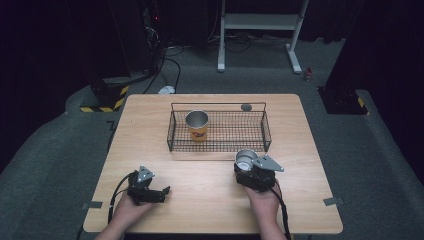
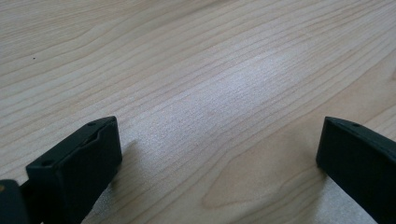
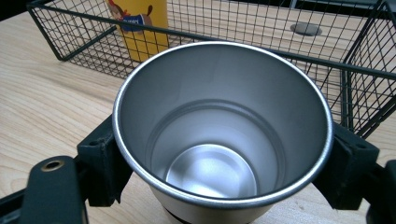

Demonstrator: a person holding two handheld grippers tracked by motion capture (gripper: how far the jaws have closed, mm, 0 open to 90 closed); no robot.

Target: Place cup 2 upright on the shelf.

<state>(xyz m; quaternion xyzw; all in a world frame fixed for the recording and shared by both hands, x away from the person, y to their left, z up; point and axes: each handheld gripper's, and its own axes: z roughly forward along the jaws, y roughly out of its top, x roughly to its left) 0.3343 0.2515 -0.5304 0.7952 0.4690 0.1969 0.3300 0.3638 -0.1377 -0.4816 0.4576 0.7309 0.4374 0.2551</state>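
While the left gripper point(image 1: 159, 191) rests wide open at 7 o'clock, the right gripper point(image 3: 219, 154) clamps an upright, empty steel cup point(image 3: 219, 126).

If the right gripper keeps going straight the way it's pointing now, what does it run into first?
Most likely the near wall of the wire basket. The right gripper, shut on the steel cup, points straight at it, with bare table between; depth is unclear.

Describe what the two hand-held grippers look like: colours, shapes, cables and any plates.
Both grippers are black and blocky. The left gripper and right gripper each carry a grey three-cornered plate with small holes on top. A black cable trails back from each beside the forearm. The fingers are thick, squared black blocks with screw holes. No sleeves are visible.
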